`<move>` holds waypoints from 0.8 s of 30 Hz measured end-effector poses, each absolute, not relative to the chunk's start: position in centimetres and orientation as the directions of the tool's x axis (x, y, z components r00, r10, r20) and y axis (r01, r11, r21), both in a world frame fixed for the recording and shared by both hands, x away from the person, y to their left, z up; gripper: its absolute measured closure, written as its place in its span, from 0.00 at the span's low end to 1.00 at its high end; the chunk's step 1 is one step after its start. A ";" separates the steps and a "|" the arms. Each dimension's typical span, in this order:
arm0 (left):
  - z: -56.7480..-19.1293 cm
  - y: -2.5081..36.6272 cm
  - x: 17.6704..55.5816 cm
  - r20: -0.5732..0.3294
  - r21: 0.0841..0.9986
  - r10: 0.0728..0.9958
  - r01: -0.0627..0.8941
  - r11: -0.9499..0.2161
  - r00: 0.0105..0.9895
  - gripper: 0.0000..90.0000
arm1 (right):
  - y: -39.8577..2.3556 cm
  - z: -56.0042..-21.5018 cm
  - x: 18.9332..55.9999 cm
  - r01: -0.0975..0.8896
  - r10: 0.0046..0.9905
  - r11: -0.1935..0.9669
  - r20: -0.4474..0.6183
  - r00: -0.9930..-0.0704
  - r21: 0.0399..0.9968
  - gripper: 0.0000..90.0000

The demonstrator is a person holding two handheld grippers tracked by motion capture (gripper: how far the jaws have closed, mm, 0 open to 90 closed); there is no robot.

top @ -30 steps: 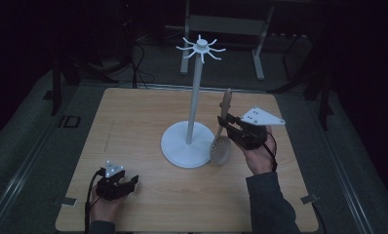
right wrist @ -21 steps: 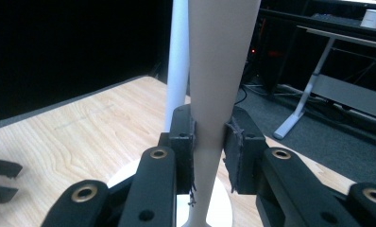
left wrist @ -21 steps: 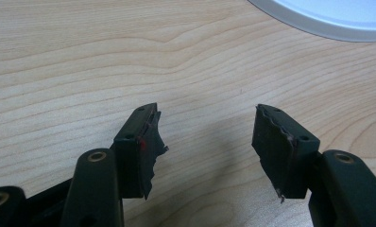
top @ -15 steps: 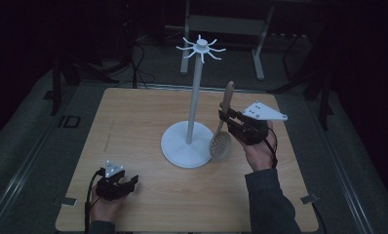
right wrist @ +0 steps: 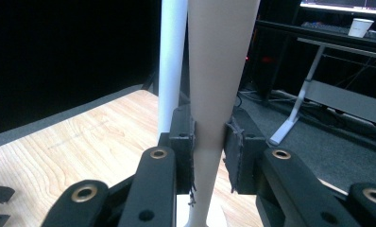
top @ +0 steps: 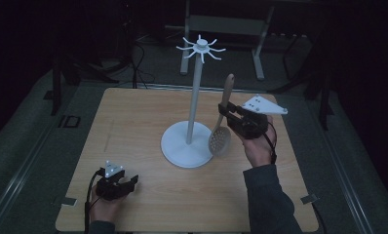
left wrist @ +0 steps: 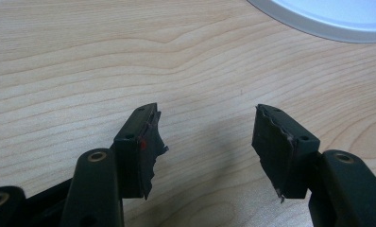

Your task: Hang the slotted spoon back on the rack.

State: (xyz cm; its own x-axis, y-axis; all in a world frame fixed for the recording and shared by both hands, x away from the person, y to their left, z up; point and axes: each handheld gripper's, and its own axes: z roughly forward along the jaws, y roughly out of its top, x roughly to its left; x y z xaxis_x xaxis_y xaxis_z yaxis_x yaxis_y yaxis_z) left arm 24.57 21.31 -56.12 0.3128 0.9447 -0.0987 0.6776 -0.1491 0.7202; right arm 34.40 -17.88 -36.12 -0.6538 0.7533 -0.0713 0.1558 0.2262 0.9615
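High view above table; both gripper views close, sharing white stand.

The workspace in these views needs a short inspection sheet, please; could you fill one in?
Surface: wooden table, bare apart from the job's things.
Job's things: slotted spoon, handle up, beside the white stand; hooks at the stand's top carry nothing.
Clutter: nothing seen.
Grippers: right gripper clamped on the spoon handle; left gripper open, low over the table.
Cables: one trails from each gripper.
Surroundings: dark room, desk frames behind, paper cup on a far desk.
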 end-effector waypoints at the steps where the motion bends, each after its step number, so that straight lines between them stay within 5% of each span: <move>1: -56.1 21.3 24.6 -0.098 0.720 0.945 0.678 -0.150 0.313 0.47 | -17.9 -36.1 34.4 0.156 0.754 0.228 -0.073 -0.653 0.961 0.83; 24: -56.1 21.3 24.6 -0.099 0.721 0.945 0.677 -0.148 0.312 0.47 | -17.1 -34.2 35.4 0.151 0.761 0.218 -0.071 -0.645 0.964 0.83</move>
